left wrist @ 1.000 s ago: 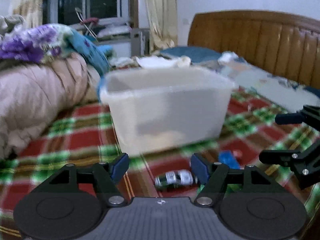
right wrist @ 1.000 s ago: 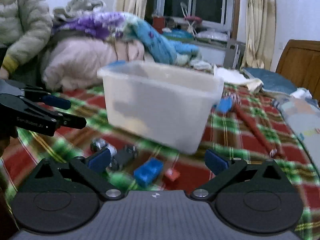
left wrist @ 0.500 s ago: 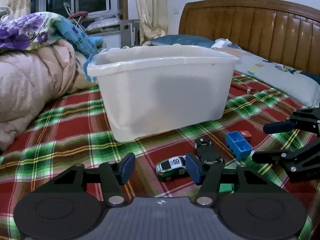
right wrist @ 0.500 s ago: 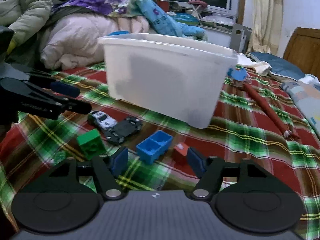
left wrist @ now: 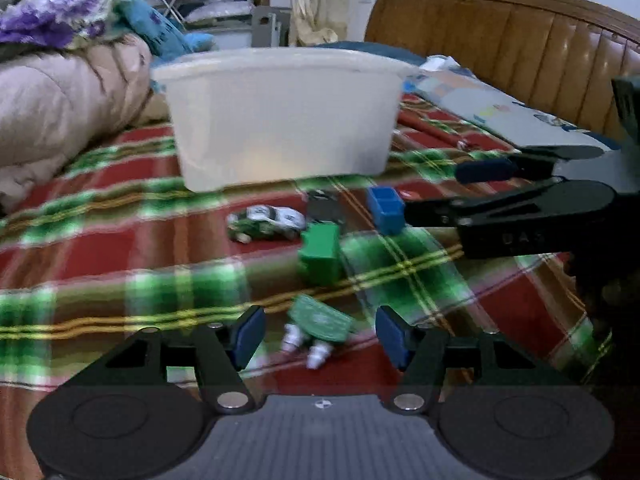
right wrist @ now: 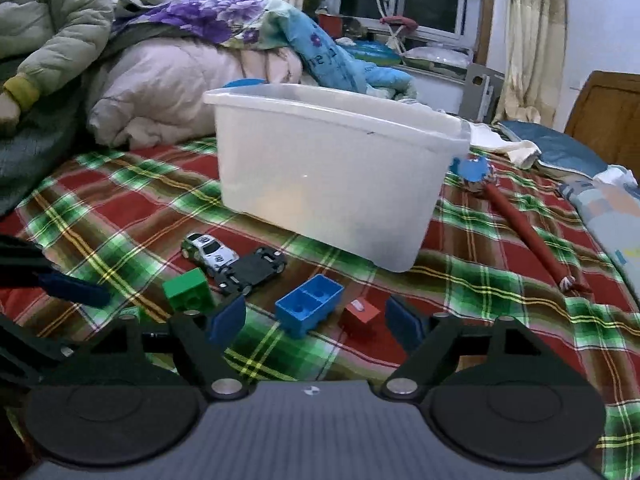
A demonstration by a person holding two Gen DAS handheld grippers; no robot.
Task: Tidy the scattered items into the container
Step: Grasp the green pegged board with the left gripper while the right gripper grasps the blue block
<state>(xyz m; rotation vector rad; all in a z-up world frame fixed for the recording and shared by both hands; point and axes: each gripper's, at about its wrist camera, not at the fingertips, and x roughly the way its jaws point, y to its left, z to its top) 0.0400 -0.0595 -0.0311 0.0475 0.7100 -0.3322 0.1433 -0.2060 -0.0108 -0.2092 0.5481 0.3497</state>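
While the translucent container (right wrist: 332, 176) stands on the plaid blanket (right wrist: 500, 280), a blue block (right wrist: 310, 305) and red block (right wrist: 360, 314) lie before it between the right gripper's (right wrist: 316, 318) opening jaws; the left gripper's (left wrist: 320, 336) jaws, also opening, flank a green toy (left wrist: 320, 320), untouched.

Toys (right wrist: 310, 307) scattered before container (right wrist: 332, 176) on bed (right wrist: 500, 280)

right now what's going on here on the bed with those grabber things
A person is tidying toys off a plaid blanket into a white plastic bin, with a gripper in each hand. Nothing is held yet. The left gripper hovers over a small green toy, jaws opening. The right gripper is over the blue block and red block, jaws also opening. Two toy cars and a green block lie nearby.
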